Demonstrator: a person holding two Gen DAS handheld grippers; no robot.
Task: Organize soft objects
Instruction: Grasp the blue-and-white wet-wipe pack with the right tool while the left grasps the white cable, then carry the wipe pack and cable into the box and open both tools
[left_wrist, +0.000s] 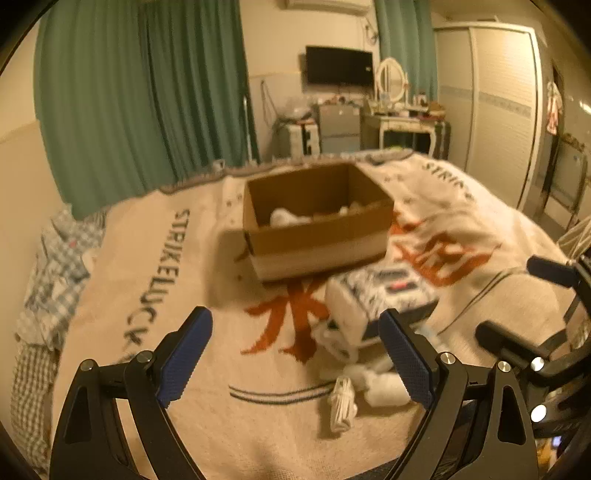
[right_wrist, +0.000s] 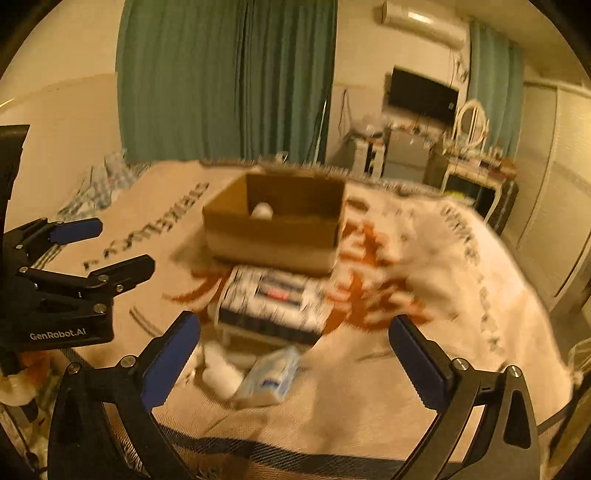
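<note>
An open cardboard box (left_wrist: 317, 236) stands on the bed, white soft items inside; it also shows in the right wrist view (right_wrist: 273, 236). In front of it lies a wrapped tissue multipack (left_wrist: 380, 299) (right_wrist: 273, 299). Nearer lie a white sock roll (left_wrist: 341, 404), white soft rolls (left_wrist: 384, 387) (right_wrist: 219, 373) and a small tissue packet (right_wrist: 271, 376). My left gripper (left_wrist: 295, 354) is open and empty, above the blanket. My right gripper (right_wrist: 295, 358) is open and empty, above the small packet. The left gripper shows at the left of the right wrist view (right_wrist: 110, 251).
The bed is covered by a beige blanket (left_wrist: 184, 369) with orange and black lettering. Checked cloth (left_wrist: 48, 280) lies at the bed's left edge. Green curtains (left_wrist: 147, 92), a dresser (left_wrist: 402, 129) and a wardrobe (left_wrist: 498, 110) stand beyond the bed.
</note>
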